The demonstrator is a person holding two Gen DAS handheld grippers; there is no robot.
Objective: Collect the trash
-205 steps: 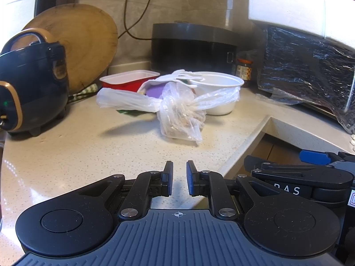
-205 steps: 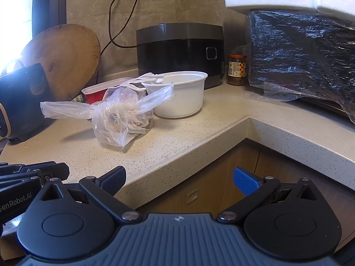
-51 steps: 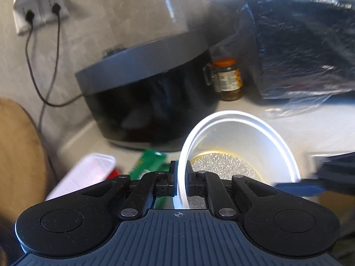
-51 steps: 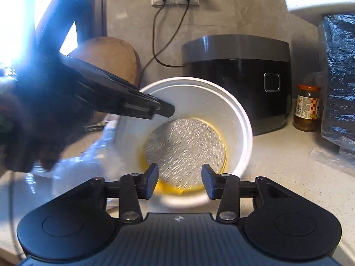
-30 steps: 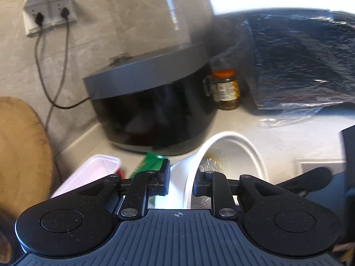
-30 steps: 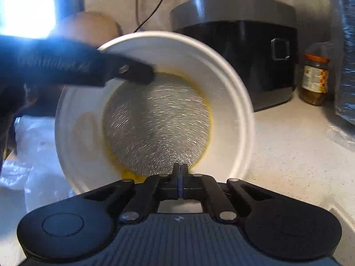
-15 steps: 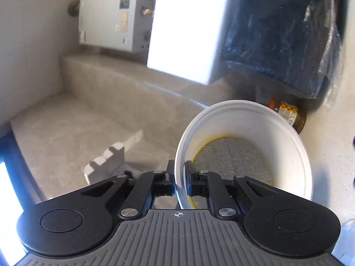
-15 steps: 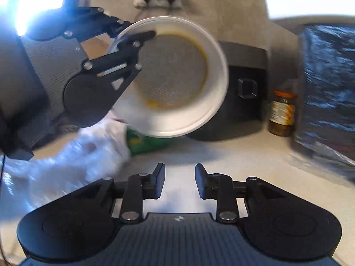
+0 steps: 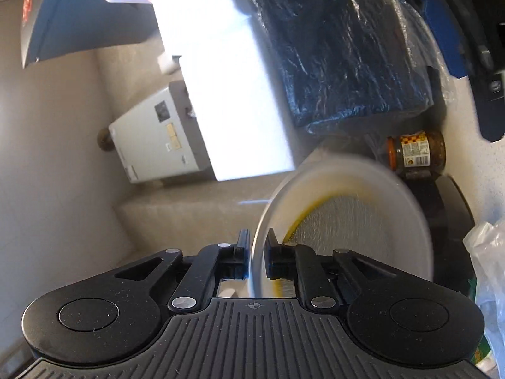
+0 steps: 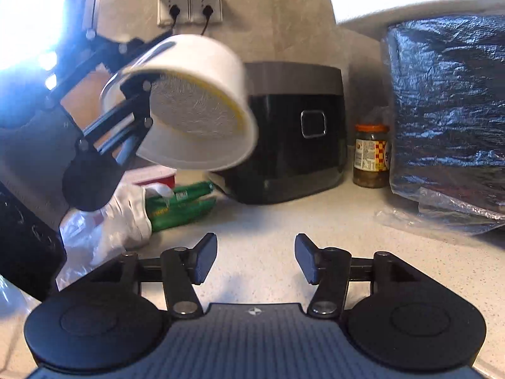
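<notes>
Bowl (image 10: pixel 189 107) is up off the counter (image 10: pixel 284 221), tipped hard, mouth facing down toward my right wrist camera. In that view it sits at about 10 o'clock from the right gripper (image 10: pixel 255 259), well apart from it and above. Left gripper (image 9: pixel 255 252) has it: the rim wall runs between the two fingers, which are pinched on it, so the bowl's round mouth (image 9: pixel 344 230) fans out to 2 o'clock from that grip. Left hand is plainly the nearer one; it is the only contact.

Right gripper's jaws have just been opening; nothing between them, only bare counter.

Bowl looks like thin white disposable plastic, wide mouth, yellow oily ring around a greyish bottom. No loose contents that I can make out.

Below it, at 8 o'clock from the right gripper: clear bag (image 10: pixel 104 221) and green wrapper (image 10: pixel 180 205). Behind, the black cooker (image 10: pixel 293 132) and a jar (image 10: pixel 372 154).
</notes>
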